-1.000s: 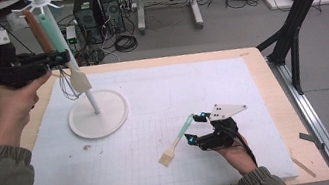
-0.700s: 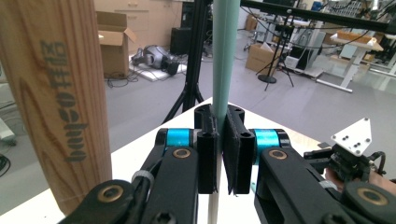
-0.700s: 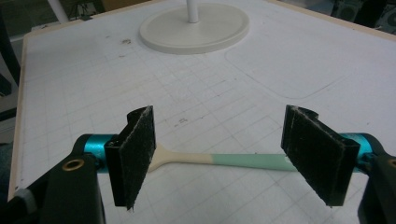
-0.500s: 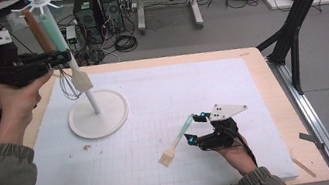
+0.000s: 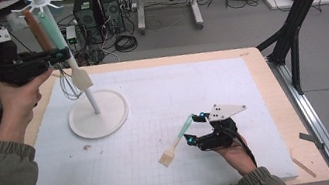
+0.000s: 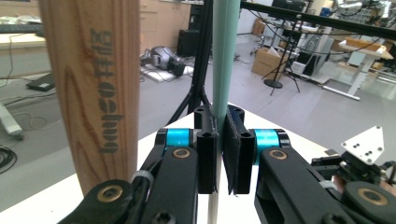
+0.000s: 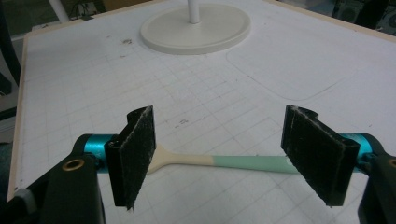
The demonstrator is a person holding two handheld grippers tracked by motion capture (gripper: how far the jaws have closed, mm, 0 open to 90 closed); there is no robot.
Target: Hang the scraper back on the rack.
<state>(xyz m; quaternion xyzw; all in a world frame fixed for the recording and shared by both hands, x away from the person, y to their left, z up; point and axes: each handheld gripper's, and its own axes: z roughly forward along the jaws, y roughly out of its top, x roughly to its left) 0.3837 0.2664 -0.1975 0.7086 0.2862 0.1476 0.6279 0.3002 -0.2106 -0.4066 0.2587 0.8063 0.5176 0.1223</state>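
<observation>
While the person's right hand rests near the front edge of the table [image 5: 262,81], the right gripper [image 5: 198,128] sits low over the white mat with its jaws spread wide — released, pressing on nothing. A mint-handled spatula [image 5: 177,143] lies flat on the mat between those open pads [image 7: 137,154], its pale blade pointing back toward the person and its green handle running under the far pad; in the right gripper view the handle crosses the gap without either pad touching it.

Farther back and to the left stands a white utensil stand [image 5: 98,115], a round base with a thin post rising from it. The lying spatula is well apart from that base, nearer the person and off to its right.

Beyond the base, up along the post, the left gripper [image 5: 63,54] is clenched on the mint handle of a second spatula [image 5: 63,46] that hangs from the stand's top — in the left gripper view the pads pinch it tight. A wooden-handled utensil [image 6: 91,88] hangs just beside it, and a wire whisk [image 5: 68,86] dangles close to the post.
</observation>
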